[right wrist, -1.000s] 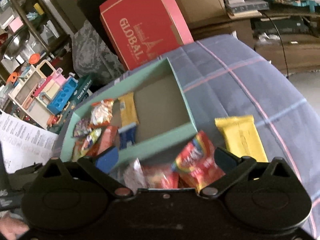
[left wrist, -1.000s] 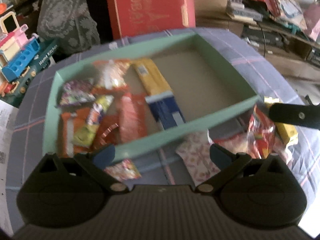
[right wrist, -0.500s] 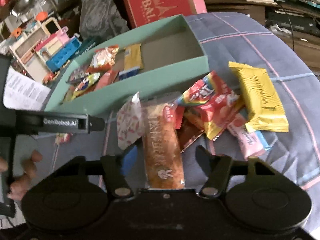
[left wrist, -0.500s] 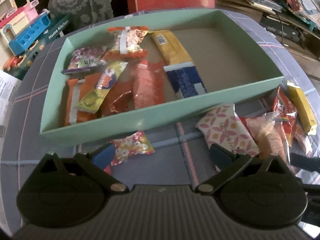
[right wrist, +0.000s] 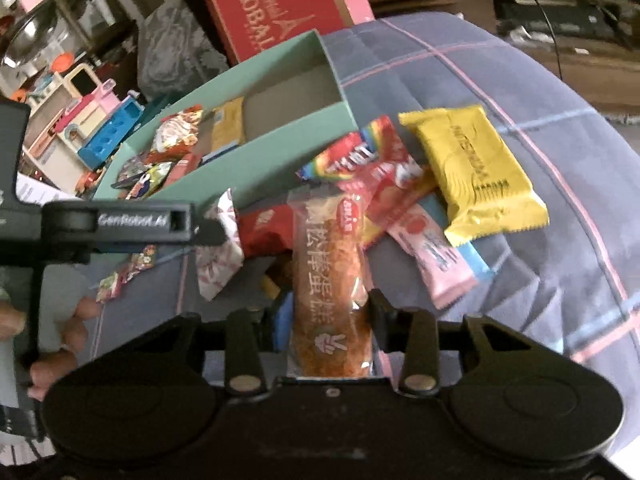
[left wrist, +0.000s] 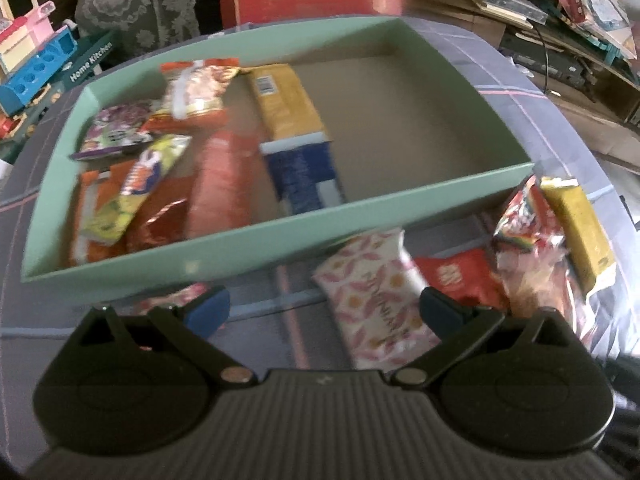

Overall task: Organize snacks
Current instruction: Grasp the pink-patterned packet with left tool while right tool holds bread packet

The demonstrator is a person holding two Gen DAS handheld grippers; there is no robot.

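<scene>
A mint-green box holds several snack packs in its left half; it also shows in the right wrist view. My right gripper is shut on a clear-wrapped orange bread stick, held above a pile of loose snacks: a yellow pack, a rainbow pack, a pink pack. My left gripper is open and empty, just in front of the box, over a pink-patterned white pack. A red pack lies beside that pack.
The box and snacks lie on a blue-grey checked cloth. A small floral candy pack lies near the left gripper's arm. A red carton, a toy kitchen and cluttered shelves stand behind.
My right gripper has closed on the bread stick and lifted it from the pile. My left gripper has drifted closer to the box's front wall, staying open.
</scene>
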